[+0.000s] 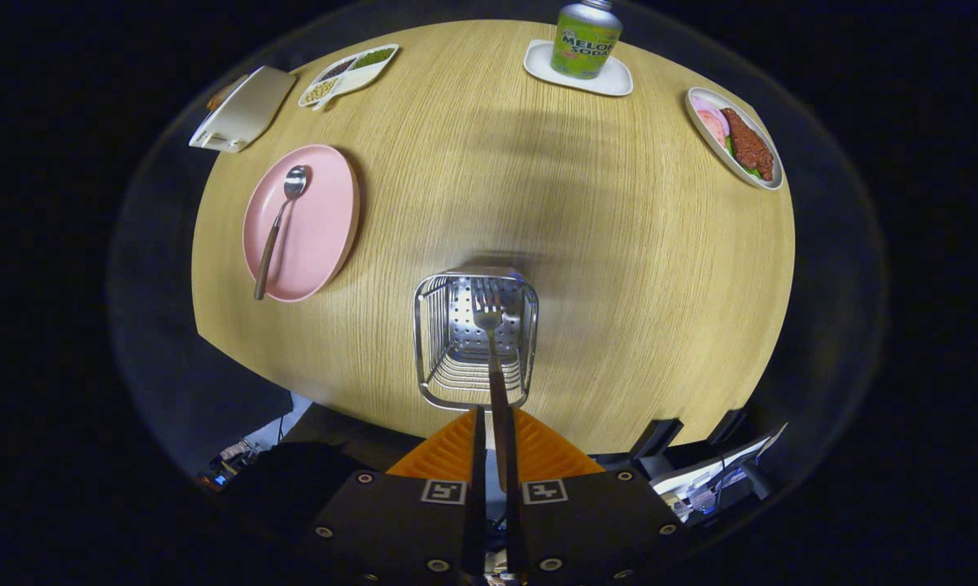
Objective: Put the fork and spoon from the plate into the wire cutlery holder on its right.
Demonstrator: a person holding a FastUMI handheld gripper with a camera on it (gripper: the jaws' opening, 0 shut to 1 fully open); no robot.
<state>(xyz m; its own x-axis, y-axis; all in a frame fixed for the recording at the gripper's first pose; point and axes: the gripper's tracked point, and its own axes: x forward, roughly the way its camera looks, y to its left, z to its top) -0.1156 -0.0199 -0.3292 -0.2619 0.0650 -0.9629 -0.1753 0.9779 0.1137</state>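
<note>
A: Claw (495,423) is clamped on the fork (489,342) handle, both fingers (456,452) pressing in from either side. Fork points forward, tines over the open mouth of the wire cutlery holder (432,358).

B: So step 1 of 2, fork delivery?

A: Looks that way. Fork is lined up above the holder, not yet let go. Spoon (281,220) lies on the pink plate (326,220), well off to the left of the holder, untouched.

B: Next move?

A: My read: lower the tines down into the basket, spread the fingers, back off. Then swing left for the spoon. It lies flat on the plate, so that pickup will need a low approach.

B: Anything unclear?

A: Can't tell whether the tines are already inside the rim or just above it; the view looks straight down the handle. The fork's handle end is hidden between the fingers. Near wall of the holder partly covered by the fingers too.

B: Clutter?

A: Soda can (587,41) and 2 food dishes far across the table (619,268), clear of the path.
</note>
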